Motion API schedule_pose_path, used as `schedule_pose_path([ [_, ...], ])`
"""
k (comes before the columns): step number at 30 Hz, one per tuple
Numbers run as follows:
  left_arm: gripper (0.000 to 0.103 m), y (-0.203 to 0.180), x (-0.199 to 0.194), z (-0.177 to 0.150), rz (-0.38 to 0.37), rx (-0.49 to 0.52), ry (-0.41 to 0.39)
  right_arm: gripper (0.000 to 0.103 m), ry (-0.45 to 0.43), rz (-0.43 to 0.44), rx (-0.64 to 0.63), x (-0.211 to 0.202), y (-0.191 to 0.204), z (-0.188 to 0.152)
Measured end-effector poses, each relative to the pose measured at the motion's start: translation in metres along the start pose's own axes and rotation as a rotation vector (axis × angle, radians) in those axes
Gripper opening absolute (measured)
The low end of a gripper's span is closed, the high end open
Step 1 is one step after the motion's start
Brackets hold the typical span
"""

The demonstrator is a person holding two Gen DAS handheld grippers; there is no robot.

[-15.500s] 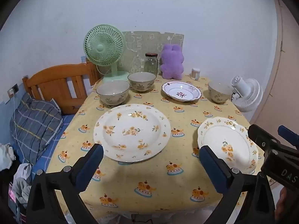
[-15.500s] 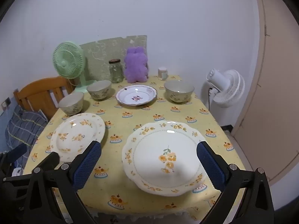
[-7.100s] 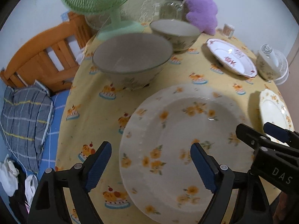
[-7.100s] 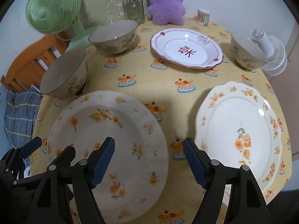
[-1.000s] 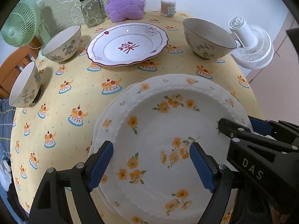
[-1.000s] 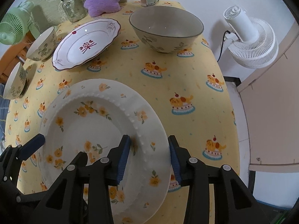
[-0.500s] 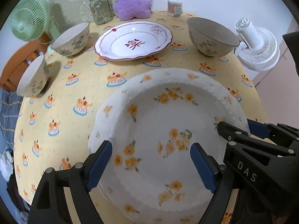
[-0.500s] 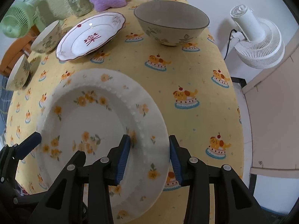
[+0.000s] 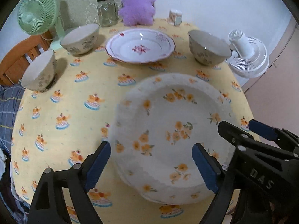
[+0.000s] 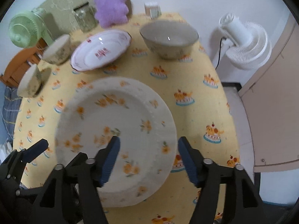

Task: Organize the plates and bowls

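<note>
Two large plates are sitting stacked on the tabletop (image 9: 61,97), the orange-flowered plate (image 9: 173,130) lying on top of a second plate (image 9: 149,197) whose scalloped edge is only peeking out beneath its near rim. I am taking this stack as my landmark. I am holding my left gripper (image 9: 155,166) over its near side with the blue pads spread wide and nothing between them. My right gripper (image 10: 147,161) is hanging over the stack's right rim, parted too, one pad above the plate's face and the other just outside the edge; I cannot tell whether either pad is touching the china.

Beyond the stack, the pink-trimmed plate (image 9: 140,46) is resting alone. Right of that and behind the stack, a bowl (image 9: 207,48) is standing near the tabletop's edge. Two more bowls are standing to the stack's far left, one (image 9: 81,38) further back and the other (image 9: 38,71) closer to the left edge.

Further behind, a glass jar (image 9: 107,12) and a purple plush toy (image 9: 137,5) are lining the wall, with a green fan (image 9: 36,11) at the far left. A white fan (image 9: 246,56) is standing off the tabletop, right of the stack.
</note>
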State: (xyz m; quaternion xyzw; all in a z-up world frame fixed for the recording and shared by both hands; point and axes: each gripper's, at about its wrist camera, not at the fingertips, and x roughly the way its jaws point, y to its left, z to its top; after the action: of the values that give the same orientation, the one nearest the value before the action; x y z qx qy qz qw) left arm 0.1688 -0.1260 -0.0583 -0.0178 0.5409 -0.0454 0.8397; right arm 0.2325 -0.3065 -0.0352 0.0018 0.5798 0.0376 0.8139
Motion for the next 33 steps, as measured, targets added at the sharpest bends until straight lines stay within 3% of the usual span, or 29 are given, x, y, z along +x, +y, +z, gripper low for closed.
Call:
schedule_pose_path([
  [4, 0.102, 0.016, -0.019, 0.007, -0.031, 0.017, -0.042, 0.079, -0.050, -0.010, -0.001, -0.021, 0.019, 0.006],
  [16, 0.102, 0.050, -0.037, 0.050, -0.006, 0.013, -0.120, 0.081, -0.134, -0.025, 0.004, -0.040, 0.059, 0.047],
  [26, 0.099, 0.054, 0.004, 0.097, 0.126, -0.104, -0.122, 0.081, -0.113, 0.020, 0.039, 0.006, 0.056, 0.103],
  [33, 0.095, 0.048, 0.046, 0.128, 0.153, -0.123, -0.112, 0.081, -0.093, 0.030, 0.047, 0.050, 0.050, 0.139],
])
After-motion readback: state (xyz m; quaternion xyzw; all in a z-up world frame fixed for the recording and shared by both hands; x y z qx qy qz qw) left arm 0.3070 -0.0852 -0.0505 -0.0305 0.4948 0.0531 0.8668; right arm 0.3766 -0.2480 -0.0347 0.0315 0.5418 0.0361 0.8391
